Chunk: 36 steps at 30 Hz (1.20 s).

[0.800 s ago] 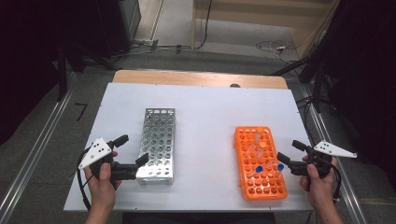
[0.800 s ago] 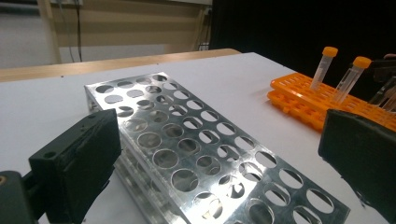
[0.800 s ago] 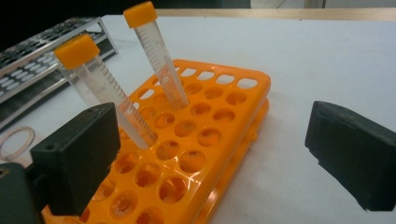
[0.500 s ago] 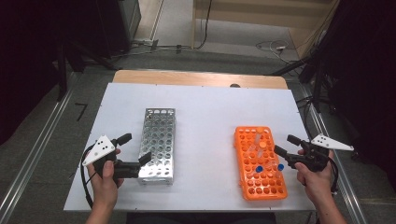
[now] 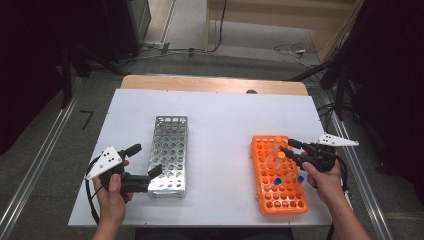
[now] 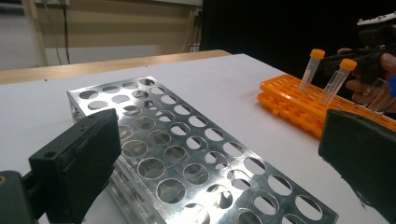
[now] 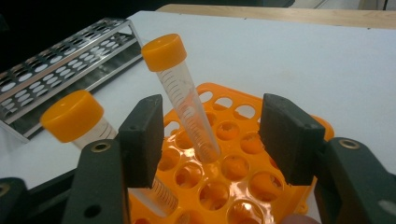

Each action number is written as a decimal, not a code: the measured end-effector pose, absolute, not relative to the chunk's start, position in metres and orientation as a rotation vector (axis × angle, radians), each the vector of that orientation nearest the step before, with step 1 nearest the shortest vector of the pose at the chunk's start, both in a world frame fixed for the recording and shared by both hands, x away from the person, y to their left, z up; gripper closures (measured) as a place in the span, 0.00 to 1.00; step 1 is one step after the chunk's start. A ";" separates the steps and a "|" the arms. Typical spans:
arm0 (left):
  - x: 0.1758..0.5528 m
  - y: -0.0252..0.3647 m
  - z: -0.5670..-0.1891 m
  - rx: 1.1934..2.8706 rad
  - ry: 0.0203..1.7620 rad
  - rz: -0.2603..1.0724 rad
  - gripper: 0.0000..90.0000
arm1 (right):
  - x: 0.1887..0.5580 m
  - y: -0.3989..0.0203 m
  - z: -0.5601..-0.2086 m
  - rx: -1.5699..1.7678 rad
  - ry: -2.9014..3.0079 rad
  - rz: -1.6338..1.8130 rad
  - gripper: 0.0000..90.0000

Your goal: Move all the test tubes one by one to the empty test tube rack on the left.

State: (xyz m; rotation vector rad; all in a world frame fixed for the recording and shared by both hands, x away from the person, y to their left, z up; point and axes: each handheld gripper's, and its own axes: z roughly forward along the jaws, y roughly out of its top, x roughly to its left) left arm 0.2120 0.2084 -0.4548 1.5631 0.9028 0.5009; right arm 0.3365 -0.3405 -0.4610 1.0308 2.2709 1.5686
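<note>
White bench (image 5: 220,115) carries a perforated steel rack (image 5: 169,155) and an orange plastic rack (image 5: 278,200). Right hand-held gripper (image 7: 212,140) has moved forward, jaws released around an orange-capped clear tube (image 7: 180,93), ready to grasp; left hand-held gripper (image 6: 219,177) gapes empty.

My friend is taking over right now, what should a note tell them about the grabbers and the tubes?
Left gripper: fingers open, holding nothing, beside the near end of the metal rack.
Right gripper: fingers open around an orange-capped tube in the orange rack, not pressing it.
Second orange-capped tube and two blue-capped tubes also sit in the orange rack.
Done: no tube in the metal rack yet.
Left, probably: grip the tube and carry it over.
</note>
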 end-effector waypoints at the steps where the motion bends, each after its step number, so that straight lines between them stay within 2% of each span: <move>1: 0.213 0.207 -0.455 1.563 0.903 0.498 0.00 | 0.339 -0.338 -0.463 1.011 2.289 1.573 0.47; 9: 0.214 0.203 -0.455 1.574 0.896 0.488 0.00 | 0.344 -0.326 -0.475 0.945 2.398 1.508 0.58; 15: 0.215 0.199 -0.452 1.573 0.888 0.490 0.00 | 0.347 -0.319 -0.480 0.899 2.433 1.461 0.63; 19: 0.216 0.196 -0.449 1.586 0.872 0.499 0.00 | 0.348 -0.318 -0.483 0.879 2.424 1.454 0.69; 22: 0.216 0.195 -0.447 1.584 0.870 0.492 0.00 | 0.345 -0.315 -0.482 0.861 2.386 1.403 0.79; 27: 0.216 0.192 -0.443 1.584 0.864 0.489 0.00 | 0.346 -0.319 -0.479 0.897 2.367 1.420 0.80; 36: 0.222 0.178 -0.428 1.600 0.812 0.453 0.00 | 0.346 -0.317 -0.443 0.895 2.315 1.511 0.81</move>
